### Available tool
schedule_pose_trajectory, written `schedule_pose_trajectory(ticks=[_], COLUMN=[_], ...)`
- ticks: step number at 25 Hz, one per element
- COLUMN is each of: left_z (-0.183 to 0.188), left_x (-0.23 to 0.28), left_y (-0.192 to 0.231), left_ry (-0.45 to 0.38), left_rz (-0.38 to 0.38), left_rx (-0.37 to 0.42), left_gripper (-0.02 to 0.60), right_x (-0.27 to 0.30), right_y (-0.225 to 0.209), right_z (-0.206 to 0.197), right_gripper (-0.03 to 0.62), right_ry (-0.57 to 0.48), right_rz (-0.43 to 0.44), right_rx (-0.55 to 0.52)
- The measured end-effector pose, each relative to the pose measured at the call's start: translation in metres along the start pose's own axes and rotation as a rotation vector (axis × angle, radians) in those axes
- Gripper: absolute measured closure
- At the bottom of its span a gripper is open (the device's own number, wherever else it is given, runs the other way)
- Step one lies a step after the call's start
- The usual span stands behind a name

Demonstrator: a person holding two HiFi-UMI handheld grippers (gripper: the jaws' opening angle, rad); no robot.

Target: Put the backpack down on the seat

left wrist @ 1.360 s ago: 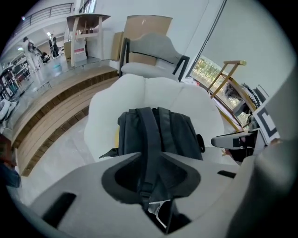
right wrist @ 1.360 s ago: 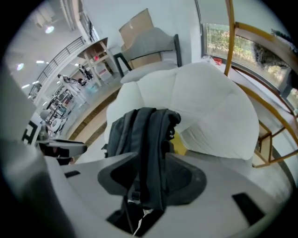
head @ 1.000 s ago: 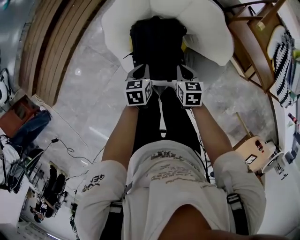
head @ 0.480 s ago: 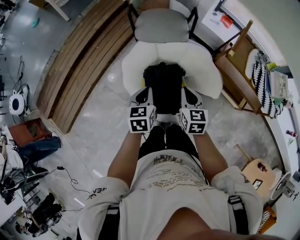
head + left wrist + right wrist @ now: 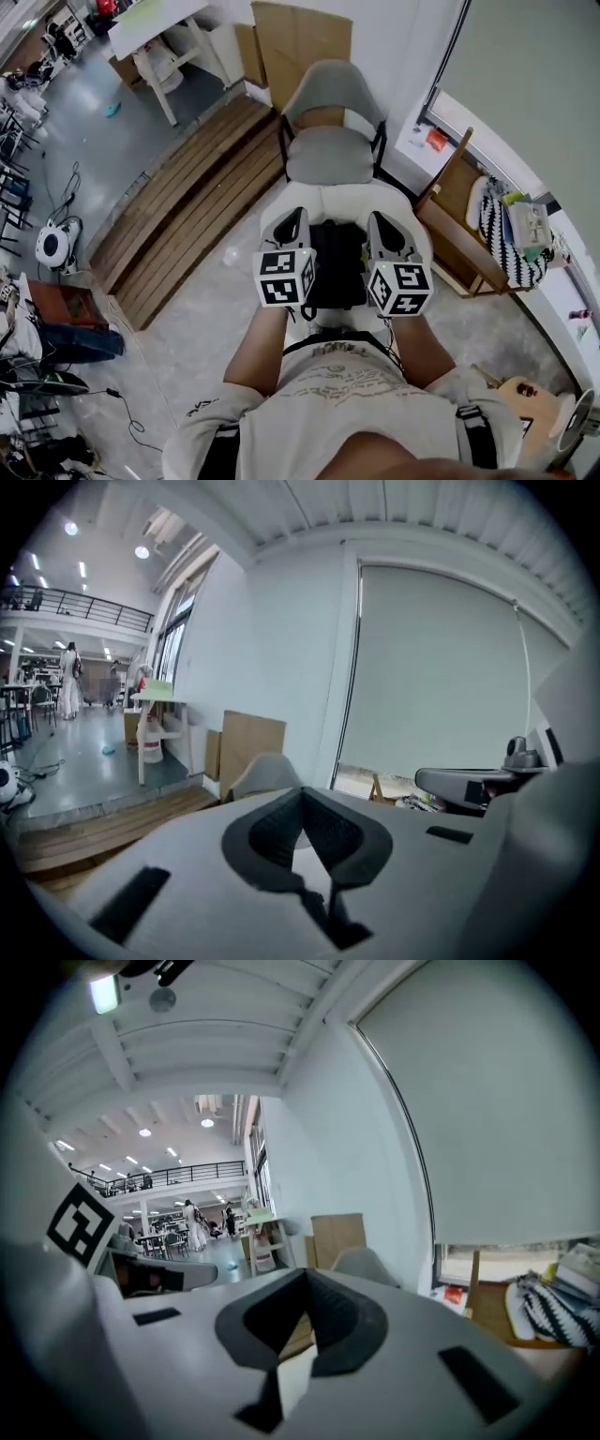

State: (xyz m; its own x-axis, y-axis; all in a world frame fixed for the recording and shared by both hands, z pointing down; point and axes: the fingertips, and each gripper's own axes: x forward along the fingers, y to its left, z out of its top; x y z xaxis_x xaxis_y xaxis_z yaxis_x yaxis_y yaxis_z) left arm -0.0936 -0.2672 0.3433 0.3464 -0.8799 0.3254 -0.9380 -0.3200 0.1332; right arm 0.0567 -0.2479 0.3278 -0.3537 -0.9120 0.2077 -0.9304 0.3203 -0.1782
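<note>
Forearms reach up from the 6 o'clock edge of my head view, and each hand carries its gripper out ahead, marker cube nearest me. The left gripper (image 5: 297,216) sits just to the 11 o'clock side of picture centre and the right gripper (image 5: 376,219) just to the 1 o'clock side. They are side by side and both point toward 12. Each has its jaws pressed together with nothing between the pads, and each gripper's own view shows only the room past its tips. Between the two in the head view, and lower down, the black backpack (image 5: 337,262) lies on the white seat (image 5: 330,199), and neither gripper holds it. Just beyond the seat at 12 o'clock stands a grey chair (image 5: 330,150) facing me, with cardboard (image 5: 298,37) leaning on the wall behind it. A slatted wooden deck (image 5: 187,202) runs off toward 10 o'clock. At 3 o'clock I see a wooden chair (image 5: 459,234) with a black-and-white striped cushion (image 5: 502,234) beside it. Farthest out, at 11 o'clock, is a white table (image 5: 159,33) on the grey floor.
</note>
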Motion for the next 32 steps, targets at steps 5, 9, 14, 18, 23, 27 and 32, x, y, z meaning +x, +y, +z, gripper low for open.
schedule_pose_trajectory(ticks=[5,9,14,18,23,27,32], left_z=[0.059,0.092,0.112,0.11,0.102,0.109,0.11], left_x=[-0.019,-0.024,-0.023,-0.01,0.002,0.003,0.002], left_y=[-0.023,-0.035,-0.045,-0.05,-0.058,-0.062,-0.06], left_ry=[-0.106,-0.17,-0.208,-0.193,-0.168,-0.178,-0.186], left_rz=[-0.016,-0.029,-0.036,-0.057,-0.07,-0.092,-0.072], left_rx=[0.071,0.13,0.15,0.145,0.161,0.164,0.162], left_gripper=[0.56,0.56,0.56,0.56,0.56,0.56,0.56], right_x=[-0.018,-0.021,-0.02,-0.016,-0.012,-0.01,-0.007], right_y=[-0.006,-0.009,-0.016,-0.02,-0.031,-0.032,-0.033], right_z=[0.064,0.098,0.101,0.095,0.089,0.094,0.094], right_gripper=[0.568,0.568,0.569,0.569,0.568,0.569,0.569], right_ry=[-0.137,-0.212,-0.192,-0.181,-0.17,-0.177,-0.175], right_rz=[-0.023,-0.031,-0.04,-0.039,-0.047,-0.049,-0.031], right_rx=[-0.019,-0.034,-0.06,-0.059,-0.048,-0.066,-0.06])
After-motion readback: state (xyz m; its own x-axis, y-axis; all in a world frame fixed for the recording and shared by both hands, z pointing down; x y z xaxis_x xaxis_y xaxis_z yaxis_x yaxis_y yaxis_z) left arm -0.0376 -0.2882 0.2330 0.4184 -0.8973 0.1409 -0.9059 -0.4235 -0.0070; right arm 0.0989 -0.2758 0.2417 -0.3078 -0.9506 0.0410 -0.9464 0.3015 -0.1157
